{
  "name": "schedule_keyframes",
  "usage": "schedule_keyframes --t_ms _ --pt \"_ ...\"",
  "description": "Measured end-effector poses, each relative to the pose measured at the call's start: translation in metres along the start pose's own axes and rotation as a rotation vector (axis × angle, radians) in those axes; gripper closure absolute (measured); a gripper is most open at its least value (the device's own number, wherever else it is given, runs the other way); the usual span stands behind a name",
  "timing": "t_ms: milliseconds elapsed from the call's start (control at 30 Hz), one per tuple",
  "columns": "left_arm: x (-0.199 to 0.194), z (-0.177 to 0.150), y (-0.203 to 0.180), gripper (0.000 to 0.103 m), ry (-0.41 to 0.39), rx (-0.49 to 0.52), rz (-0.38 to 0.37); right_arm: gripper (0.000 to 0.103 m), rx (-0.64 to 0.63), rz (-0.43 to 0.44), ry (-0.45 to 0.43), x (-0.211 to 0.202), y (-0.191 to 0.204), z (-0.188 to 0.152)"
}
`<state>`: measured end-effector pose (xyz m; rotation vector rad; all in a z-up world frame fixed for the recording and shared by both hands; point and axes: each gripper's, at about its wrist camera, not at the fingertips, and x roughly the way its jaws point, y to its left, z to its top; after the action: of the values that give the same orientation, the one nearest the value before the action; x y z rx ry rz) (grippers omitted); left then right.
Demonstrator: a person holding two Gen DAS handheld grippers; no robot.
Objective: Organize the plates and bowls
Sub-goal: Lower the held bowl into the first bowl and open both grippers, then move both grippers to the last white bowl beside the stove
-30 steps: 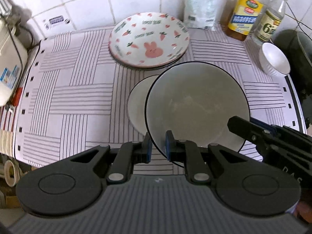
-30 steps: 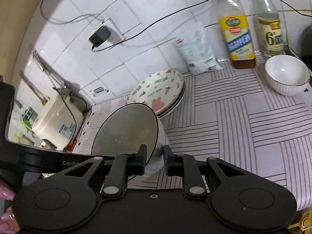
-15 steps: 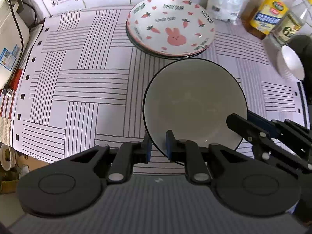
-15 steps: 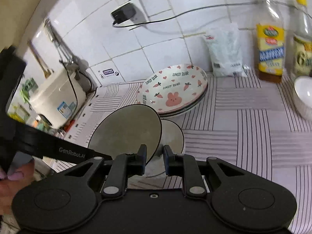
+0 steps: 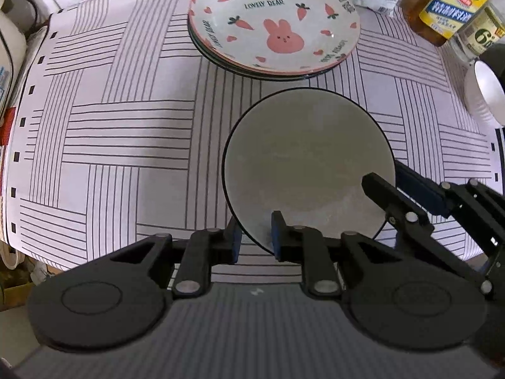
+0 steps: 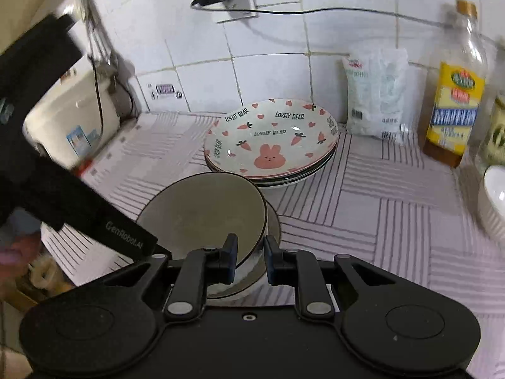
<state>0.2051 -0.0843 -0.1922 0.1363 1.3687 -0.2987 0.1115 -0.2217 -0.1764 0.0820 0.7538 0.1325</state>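
Note:
A grey bowl with a black rim point(image 5: 309, 164) point(image 6: 202, 214) hangs low over the striped cloth, tilted, resting in a white bowl point(image 6: 243, 279) underneath. That lower bowl is hidden in the left wrist view. My left gripper point(image 5: 256, 240) straddles the near rim; its jaws are opening and the pads stand slightly off the rim. My right gripper point(image 6: 250, 254) point(image 5: 393, 180) is shut on the rim at the other side, one finger inside and one outside. A stack of bunny-print plates point(image 5: 274, 22) point(image 6: 271, 139) sits behind.
A small white ribbed bowl point(image 5: 483, 91) point(image 6: 495, 199) stands at the right. An oil bottle point(image 6: 454, 104), a second bottle point(image 5: 479, 28) and a white bag point(image 6: 375, 94) line the tiled wall. A rice cooker point(image 6: 72, 117) is at the left, and a person's hand point(image 6: 12, 252).
Both grippers carried the grey bowl downward and over the white bowl, which is now covered in the left wrist view. The gap between my left jaws has widened a little.

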Motion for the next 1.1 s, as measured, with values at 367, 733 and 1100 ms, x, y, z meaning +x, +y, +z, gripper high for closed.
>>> schedule_keyframes --t_ms 367,733,1100 --pt "0.006 0.001 -0.017 0.082 0.008 0.054 0.084 0.081 -0.187 -0.127 0.008 0.016 0.018 -0.003" --pt "-0.034 -0.009 -0.028 0.063 -0.066 0.096 0.087 0.064 -0.112 -0.073 -0.107 -0.018 0.009 -0.016" --pt "-0.089 -0.023 -0.066 0.062 -0.142 0.225 0.056 0.060 0.060 -0.126 -0.223 -0.088 -0.018 -0.036"
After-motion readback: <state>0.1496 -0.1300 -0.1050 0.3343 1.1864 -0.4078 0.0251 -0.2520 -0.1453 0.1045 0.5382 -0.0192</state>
